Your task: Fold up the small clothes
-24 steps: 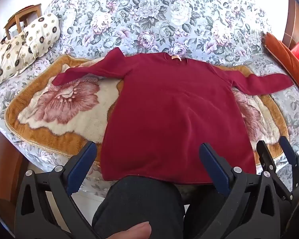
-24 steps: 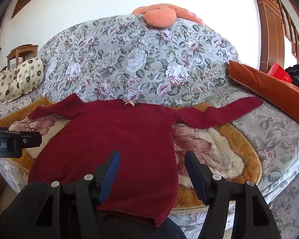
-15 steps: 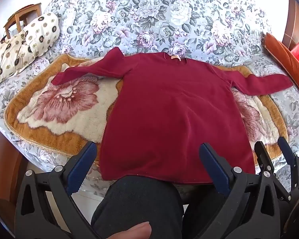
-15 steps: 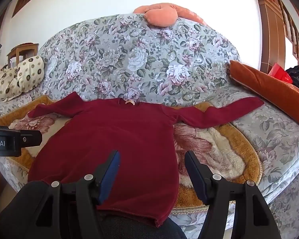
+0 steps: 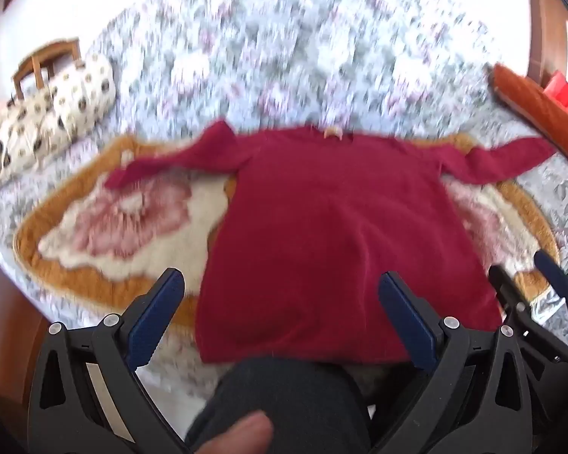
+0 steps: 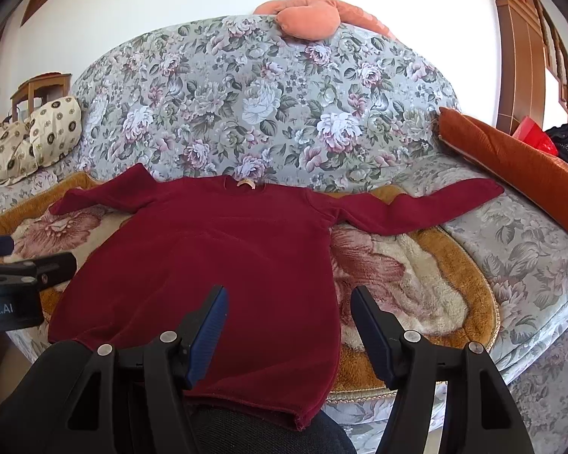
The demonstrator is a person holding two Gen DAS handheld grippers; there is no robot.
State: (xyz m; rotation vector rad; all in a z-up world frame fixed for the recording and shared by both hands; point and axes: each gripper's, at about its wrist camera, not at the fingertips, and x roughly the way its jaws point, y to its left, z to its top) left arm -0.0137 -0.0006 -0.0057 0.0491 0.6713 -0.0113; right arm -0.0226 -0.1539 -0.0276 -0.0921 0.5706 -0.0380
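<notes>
Velvety red sweater (image 6: pixel 223 265) lies flat on a plush rug (image 6: pixel 416 283) — probably fleece; both hand-held grippers (image 5: pixel 280 314) (image 6: pixel 289 325) gape, empty.

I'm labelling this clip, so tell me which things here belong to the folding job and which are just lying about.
Part of the job:
red sweater, spread flat
left gripper, jaws open
right gripper, jaws open
fleece mat under the sweater

Just lying about:
orange cushion
spotted pillows
peach pillow on the sofa back
wooden chair
</notes>
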